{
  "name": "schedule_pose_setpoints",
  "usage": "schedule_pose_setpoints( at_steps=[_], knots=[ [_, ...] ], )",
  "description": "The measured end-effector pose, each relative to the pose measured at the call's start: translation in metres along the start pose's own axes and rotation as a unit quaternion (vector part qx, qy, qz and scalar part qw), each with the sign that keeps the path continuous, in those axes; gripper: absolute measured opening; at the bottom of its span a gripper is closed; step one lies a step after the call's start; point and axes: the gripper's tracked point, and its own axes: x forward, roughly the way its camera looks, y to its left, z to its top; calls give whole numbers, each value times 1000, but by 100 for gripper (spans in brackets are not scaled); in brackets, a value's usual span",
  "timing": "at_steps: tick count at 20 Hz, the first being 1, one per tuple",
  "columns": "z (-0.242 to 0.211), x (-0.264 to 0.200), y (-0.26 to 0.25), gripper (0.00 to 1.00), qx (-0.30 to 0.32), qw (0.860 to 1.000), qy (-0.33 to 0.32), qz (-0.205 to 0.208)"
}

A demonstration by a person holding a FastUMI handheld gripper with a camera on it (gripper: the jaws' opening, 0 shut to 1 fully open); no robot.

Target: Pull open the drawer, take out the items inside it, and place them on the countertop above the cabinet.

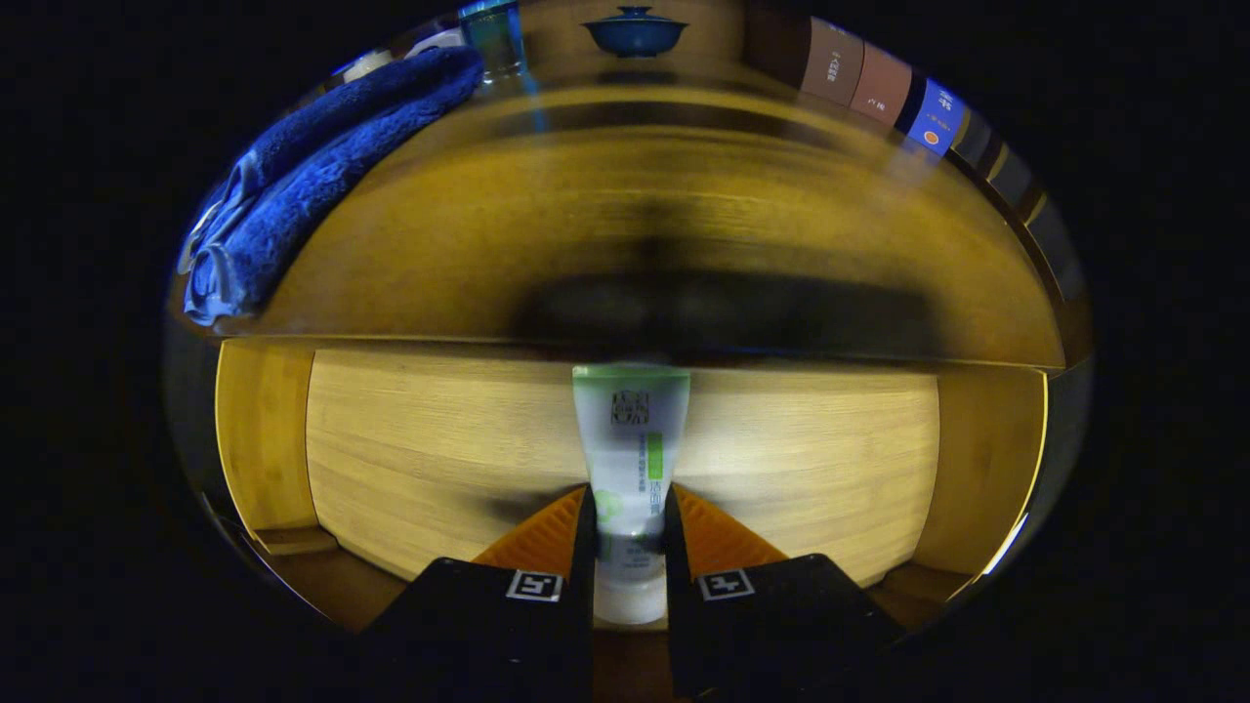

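A white tube with a green band and green print point(630, 439) stands lengthwise between my fingers, its flat crimped end pointing ahead. My gripper point(630, 532) is shut on the tube, both fingers pressing its sides. Below it lies the open wooden drawer point(430, 459), its pale floor bare around the tube. Beyond the drawer spreads the wooden countertop point(547, 225), blurred and crossed by a dark shadow.
A blue towel point(322, 166) lies crumpled on the countertop to the left. A blue lidded bowl point(635, 31) sits at the back, with a glass bottle point(493, 37) to its left. Several boxes point(879, 83) stand at the back right. Drawer side walls point(259, 439) rise on both sides.
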Motion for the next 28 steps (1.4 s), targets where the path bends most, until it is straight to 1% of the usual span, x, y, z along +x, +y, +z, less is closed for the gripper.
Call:
schedule_pose_setpoints(
  at_steps=[2,4,6,8,11,15,17,20,24,26,28],
  knots=[
    [-1,-6,4,26,19,1000,-7,12],
    [-2,-17,7,26,40,999,-15,27],
    [1,-28,7,26,49,998,-30,29],
    [4,-48,8,26,57,996,-47,39],
    [13,-72,2,26,55,995,-69,51],
    [39,-102,3,26,46,994,-78,55],
    [63,-113,6,26,42,994,-85,49],
    [105,-109,10,26,40,995,-83,46],
    [156,-87,2,26,37,997,-71,18],
    [173,-75,-1,26,34,997,-65,6],
    [183,-63,-1,26,36,998,-56,3]
  ],
)
